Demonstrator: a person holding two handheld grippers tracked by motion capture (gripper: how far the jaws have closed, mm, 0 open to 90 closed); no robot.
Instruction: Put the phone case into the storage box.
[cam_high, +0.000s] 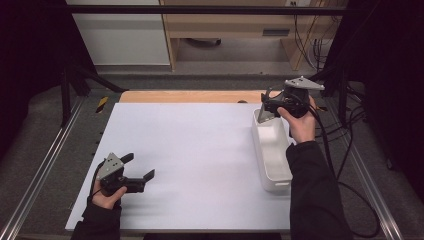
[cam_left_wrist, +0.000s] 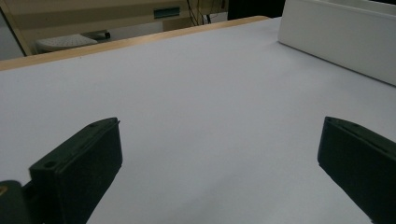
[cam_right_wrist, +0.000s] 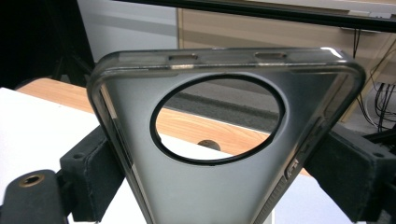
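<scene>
From the high view, the right gripper (cam_high: 268, 104) is held up over the far end of a long white bin (cam_high: 272, 150) that lies along the right side of the white table (cam_high: 200, 150), and a small grey piece sits at its jaws, too small there to name. The right gripper view makes it plain: a translucent grey phone case (cam_right_wrist: 219, 186) with a large round camera cutout and side button slots, clamped between the two black jaws, which press on its left and right edges. Through the cutout the wooden table edge (cam_right_wrist: 219, 133) appears.

The left gripper (cam_high: 140, 167) rests low near the table's front left corner, well apart from the bin. Its jaws stand wide apart with nothing between them, as the left gripper view confirms; that view also catches the bin's white wall (cam_left_wrist: 341, 42) at the upper right.
</scene>
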